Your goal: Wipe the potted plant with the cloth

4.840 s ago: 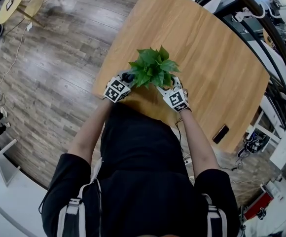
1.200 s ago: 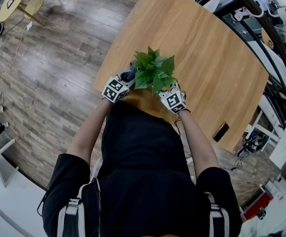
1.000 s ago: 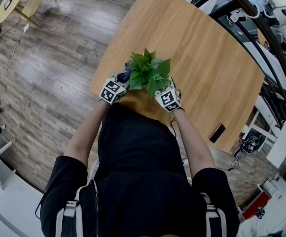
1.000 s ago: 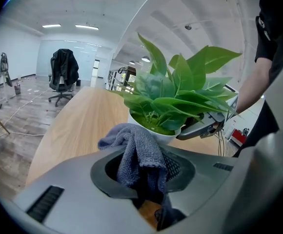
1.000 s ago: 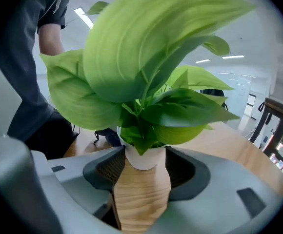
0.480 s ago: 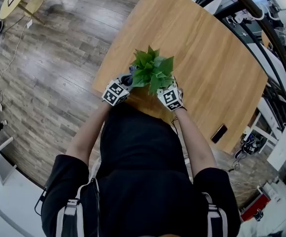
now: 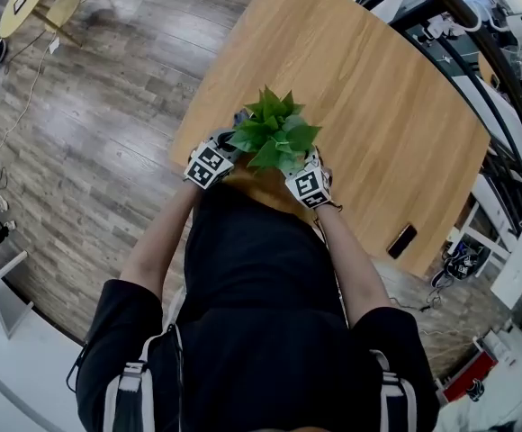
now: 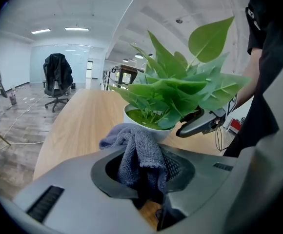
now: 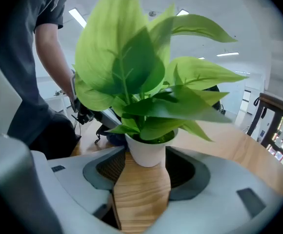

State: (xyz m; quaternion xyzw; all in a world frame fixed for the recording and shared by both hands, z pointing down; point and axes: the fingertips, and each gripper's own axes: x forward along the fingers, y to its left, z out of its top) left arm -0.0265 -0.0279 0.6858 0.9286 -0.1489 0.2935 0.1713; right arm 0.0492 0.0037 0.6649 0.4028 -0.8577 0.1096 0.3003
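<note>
The potted plant (image 7: 274, 135), green leaves in a small white pot (image 9: 146, 152), stands near the front edge of the wooden table (image 7: 360, 88). My right gripper (image 9: 145, 156) has its jaws on either side of the pot and shut on it; in the head view it (image 7: 308, 176) is at the plant's right. My left gripper (image 8: 141, 155) is shut on a bunched grey cloth (image 8: 139, 147), held just short of the pot (image 8: 144, 126) on the plant's left (image 7: 218, 154). Leaves hide both sets of fingertips in the head view.
A black phone (image 7: 402, 241) lies near the table's right front edge. The table edge runs right behind the grippers, against the person's body. A black office chair (image 8: 57, 79) stands across the room, and a metal railing (image 7: 495, 70) runs to the right of the table.
The plant's leaves have turned slightly and now spread lower over the grippers. The right gripper has drawn a little toward the person. The left gripper still holds the cloth beside the pot.
</note>
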